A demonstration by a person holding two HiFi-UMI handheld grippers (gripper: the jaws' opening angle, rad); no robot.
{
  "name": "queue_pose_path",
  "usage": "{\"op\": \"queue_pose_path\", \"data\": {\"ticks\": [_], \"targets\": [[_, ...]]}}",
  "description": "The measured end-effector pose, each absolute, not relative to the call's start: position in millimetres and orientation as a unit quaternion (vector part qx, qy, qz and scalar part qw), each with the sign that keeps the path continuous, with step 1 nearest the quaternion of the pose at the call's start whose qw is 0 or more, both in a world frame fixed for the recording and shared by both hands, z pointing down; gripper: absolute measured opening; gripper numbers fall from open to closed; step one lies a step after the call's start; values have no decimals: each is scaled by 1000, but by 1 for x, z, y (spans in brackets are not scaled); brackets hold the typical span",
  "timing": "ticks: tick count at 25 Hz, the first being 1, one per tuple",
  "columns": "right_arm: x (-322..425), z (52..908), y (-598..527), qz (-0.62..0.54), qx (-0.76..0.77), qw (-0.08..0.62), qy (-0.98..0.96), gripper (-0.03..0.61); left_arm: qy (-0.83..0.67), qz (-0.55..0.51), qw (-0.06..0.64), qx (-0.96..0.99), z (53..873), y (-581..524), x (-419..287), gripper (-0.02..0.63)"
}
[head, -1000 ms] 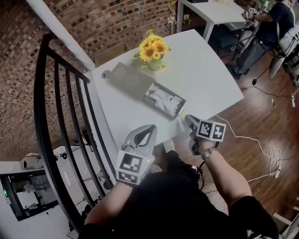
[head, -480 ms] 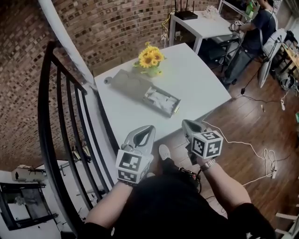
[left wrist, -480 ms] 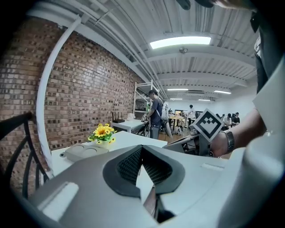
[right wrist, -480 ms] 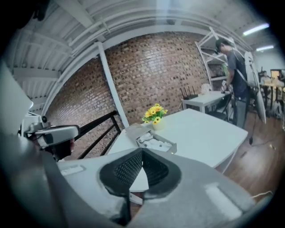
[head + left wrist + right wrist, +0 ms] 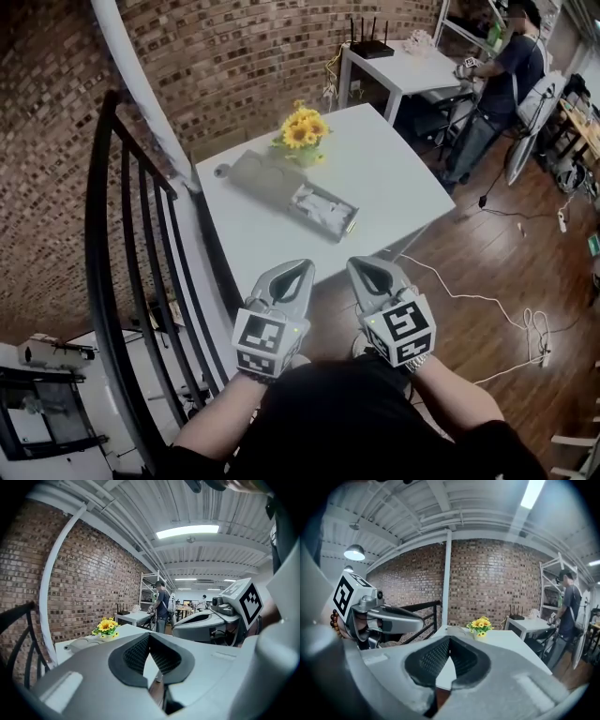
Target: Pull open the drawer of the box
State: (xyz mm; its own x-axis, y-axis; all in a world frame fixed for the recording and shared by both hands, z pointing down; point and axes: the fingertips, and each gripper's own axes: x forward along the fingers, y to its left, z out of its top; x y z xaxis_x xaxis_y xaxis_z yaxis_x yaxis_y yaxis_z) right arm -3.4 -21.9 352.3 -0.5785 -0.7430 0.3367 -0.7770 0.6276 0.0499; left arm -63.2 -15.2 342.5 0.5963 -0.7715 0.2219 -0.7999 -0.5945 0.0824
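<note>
Drawer (image 5: 323,210) of the grey box (image 5: 262,172) is standing pulled out toward the near right, and I am seeing white contents lying in it, too small to name. The box is lying on the white desk (image 5: 403,178), toward its far left part. A pot of sunflowers (image 5: 303,131) is sitting just beside the box's far side.

I am holding both claws close to my body, off the desk's near edge and well apart from the box. The left claw (image 5: 302,264) is pointing toward the desk, its jaws closed tip to tip with nothing between them. The right claw (image 5: 356,263) is sitting just beside it on the right, likewise pressed together at the tips and carrying nothing. Neither claw is touching the box or the drawer.

On the left, a black railing (image 5: 98,216) is running along the desk's side, with a brick wall (image 5: 234,47) rising behind. At the far right, a person (image 5: 511,61) is standing by another white desk (image 5: 403,61) that is carrying a black router (image 5: 373,47).
</note>
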Motion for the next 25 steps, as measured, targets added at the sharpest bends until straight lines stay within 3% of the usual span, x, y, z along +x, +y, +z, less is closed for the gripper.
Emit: {"op": "queue_pose_path", "data": {"ticks": [25], "targets": [[22, 341, -3, 27, 332, 155, -930, -9, -497, 98, 74, 859, 341, -13, -8, 12]]}}
